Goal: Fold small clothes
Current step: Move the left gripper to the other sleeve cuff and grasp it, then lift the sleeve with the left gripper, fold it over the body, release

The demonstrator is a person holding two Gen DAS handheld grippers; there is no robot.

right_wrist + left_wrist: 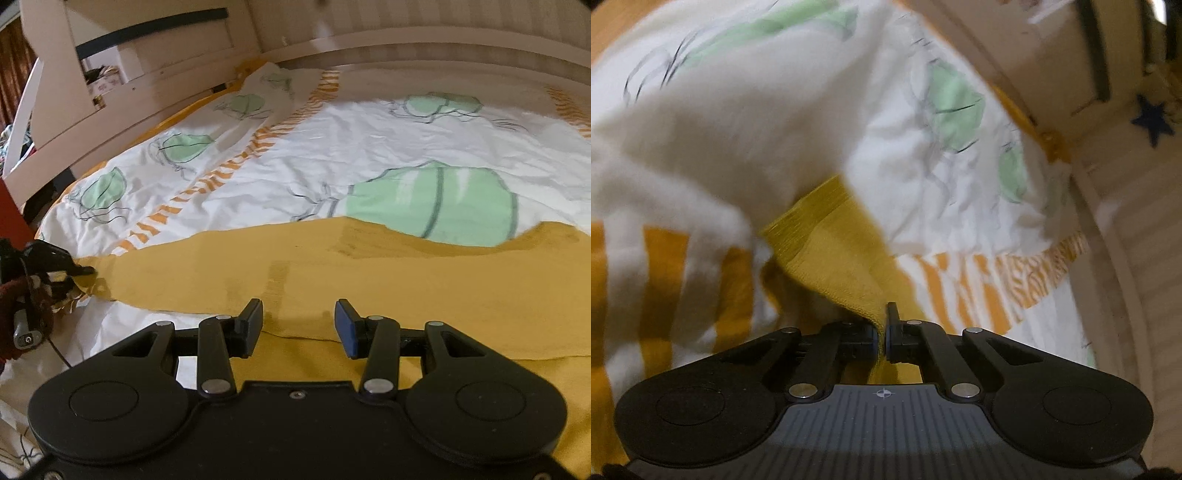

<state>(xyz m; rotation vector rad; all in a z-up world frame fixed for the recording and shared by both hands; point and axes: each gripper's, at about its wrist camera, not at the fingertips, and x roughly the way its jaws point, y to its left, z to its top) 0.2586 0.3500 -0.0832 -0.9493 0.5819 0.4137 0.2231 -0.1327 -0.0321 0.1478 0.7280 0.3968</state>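
A mustard-yellow garment [332, 280] lies spread across the bed in the right wrist view. My right gripper [299, 326] hovers over its near part, open, with nothing pinched between the blue pads [347, 332]. At the far left of that view my left gripper [79, 271] grips the garment's end. In the left wrist view the left gripper [882, 334] is shut on the hemmed edge of the yellow garment [834, 251], whose ribbed cloth rises away from the fingers. That view is blurred.
The bed cover [332, 147] is white with green shapes and orange stripes. A pale wooden bed frame [110, 103] runs along the far side and the left. A hand in a dark red sleeve [14, 295] holds the left gripper.
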